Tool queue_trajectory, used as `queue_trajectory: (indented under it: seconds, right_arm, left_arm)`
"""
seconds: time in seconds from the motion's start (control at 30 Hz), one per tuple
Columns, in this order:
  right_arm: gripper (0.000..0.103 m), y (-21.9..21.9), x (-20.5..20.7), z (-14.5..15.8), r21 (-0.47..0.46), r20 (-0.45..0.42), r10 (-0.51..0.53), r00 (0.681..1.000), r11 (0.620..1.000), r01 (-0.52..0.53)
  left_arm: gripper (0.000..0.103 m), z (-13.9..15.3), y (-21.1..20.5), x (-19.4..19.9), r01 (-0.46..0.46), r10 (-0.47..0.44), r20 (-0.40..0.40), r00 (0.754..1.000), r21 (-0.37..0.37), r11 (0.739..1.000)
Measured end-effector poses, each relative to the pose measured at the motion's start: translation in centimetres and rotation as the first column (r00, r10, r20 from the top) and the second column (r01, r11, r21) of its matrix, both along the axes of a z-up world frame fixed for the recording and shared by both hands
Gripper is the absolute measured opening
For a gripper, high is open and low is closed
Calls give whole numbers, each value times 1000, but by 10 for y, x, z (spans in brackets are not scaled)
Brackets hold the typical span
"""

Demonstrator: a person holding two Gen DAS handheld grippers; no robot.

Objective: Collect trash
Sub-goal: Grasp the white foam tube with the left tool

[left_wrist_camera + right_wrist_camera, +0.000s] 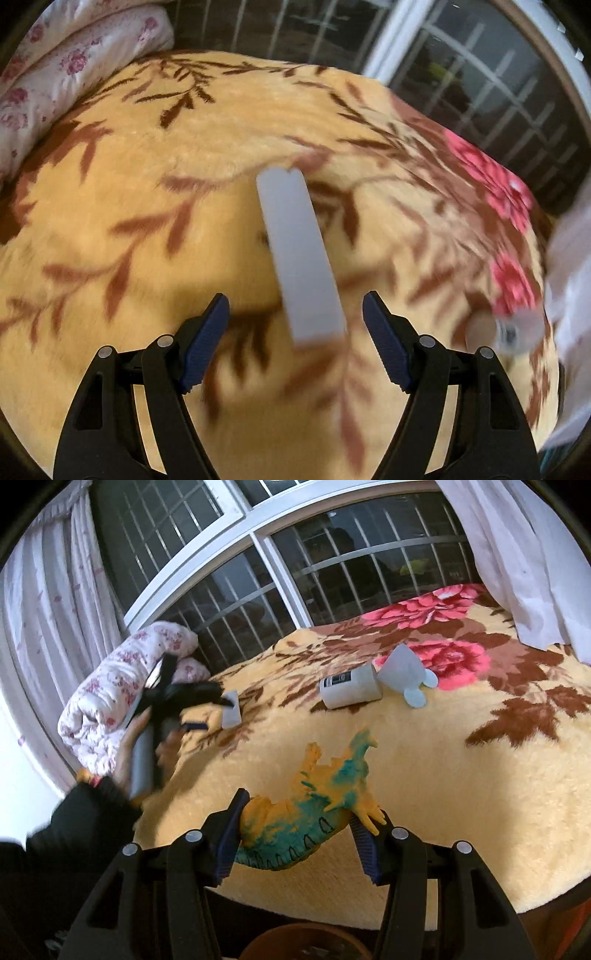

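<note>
Trash-wise, a white strip lies mid-frame on the blanket ahead of the left gripper, spread wide and empty; right gripper clamps a rubber dinosaur.

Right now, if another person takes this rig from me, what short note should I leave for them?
Right claw: shut on the yellow-green toy dinosaur, held over the bed's near edge.
Left claw: open, empty, above the white flat bar on the blanket.
Still lying on the blanket: a white cylinder and a pale blue piece beside it.
A round brown rim shows below the right claw; I cannot tell whether it is the bin.
Done: dinosaur picked up. Left: drop it, then collect the rest.
</note>
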State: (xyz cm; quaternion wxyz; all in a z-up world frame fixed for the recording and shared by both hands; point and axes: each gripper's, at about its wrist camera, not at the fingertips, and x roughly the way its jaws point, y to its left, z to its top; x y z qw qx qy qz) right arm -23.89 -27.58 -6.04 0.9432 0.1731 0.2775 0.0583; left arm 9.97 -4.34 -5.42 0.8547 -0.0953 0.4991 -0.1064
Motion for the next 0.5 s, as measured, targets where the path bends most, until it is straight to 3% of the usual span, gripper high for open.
queue_trajectory:
  seconds: [0.17, 0.3, 0.37, 0.43, 0.5]
  right_arm:
    - [53, -2, 4, -11, 24, -33, 25, 999, 999, -24]
    - [53, -2, 7, -16, 32, -43, 39, 998, 999, -37]
    - [53, 0, 6, -16, 30, -41, 43, 998, 999, -41]
    - [53, 1, 6, -17, 31, -44, 46, 998, 999, -45]
    - [53, 3, 4, -16, 37, -44, 45, 998, 998, -44]
  left_arm:
    - [73, -20, -11, 30, -76, 78, -42, 996, 56, 996]
    - [70, -22, -28, 27, -84, 76, 46, 996, 197, 977]
    - [62, -22, -33, 24, -84, 68, 77, 995, 236, 968]
    - [35, -18, -35, 18, -61, 33, 109, 993, 257, 965]
    - [30, -13, -38, 14, -41, 6, 129, 992, 271, 962]
